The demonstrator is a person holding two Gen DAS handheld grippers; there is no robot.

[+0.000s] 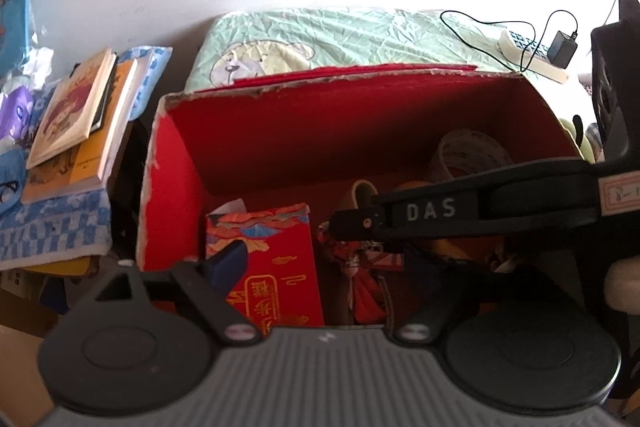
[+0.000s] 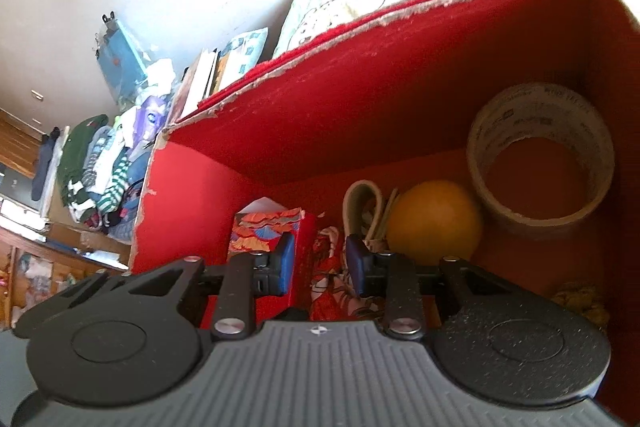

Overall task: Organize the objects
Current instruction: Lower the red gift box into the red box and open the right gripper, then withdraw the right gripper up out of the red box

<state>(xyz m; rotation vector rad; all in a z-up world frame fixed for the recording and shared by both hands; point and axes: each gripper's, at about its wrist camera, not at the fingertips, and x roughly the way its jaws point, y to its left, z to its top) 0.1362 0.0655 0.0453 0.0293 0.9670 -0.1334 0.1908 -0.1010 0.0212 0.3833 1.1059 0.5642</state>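
Note:
An open red cardboard box (image 1: 360,131) (image 2: 360,99) holds a red decorated packet box (image 1: 276,259) (image 2: 264,227), a red-and-white patterned cloth item (image 1: 360,267) (image 2: 328,267), an orange ball (image 2: 434,219), a white loop strap (image 2: 360,203) and a roll of tape (image 1: 468,147) (image 2: 536,107). My left gripper (image 1: 326,259) hangs wide open over the packet box and the cloth item. My right gripper (image 2: 320,263) is lower in the box, half open. The cloth item lies between its blue pads, which do not press on it. One right finger (image 1: 432,211) crosses the left wrist view.
Stacked books (image 1: 80,119) lie on a blue patterned towel (image 1: 52,227) left of the box. Behind the box is a green bear-print sheet (image 1: 320,35) with a power strip and adapter (image 1: 532,55). A pile of clothes (image 2: 104,163) sits far left. A person's hand (image 1: 624,283) shows at the right edge.

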